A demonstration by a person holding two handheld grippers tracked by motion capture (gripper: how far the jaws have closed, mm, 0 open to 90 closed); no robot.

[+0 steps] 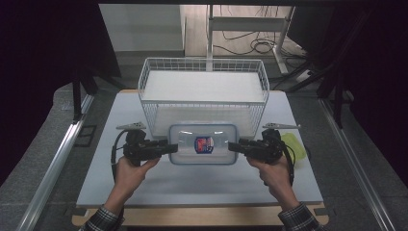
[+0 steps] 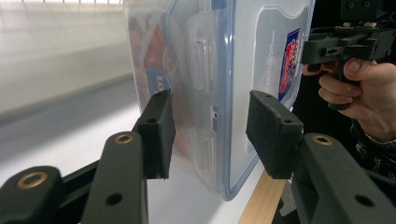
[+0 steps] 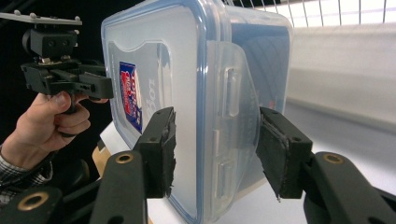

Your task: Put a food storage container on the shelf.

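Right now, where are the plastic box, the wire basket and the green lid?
plastic box (image 1: 204,144), high view, centre of its lid.
wire basket (image 1: 202,101), high view, front rim.
green lid (image 1: 295,145), high view, exposed part.

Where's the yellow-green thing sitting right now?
In the high view it lies on the table's right side, just behind the right gripper, right of the clear plastic box.
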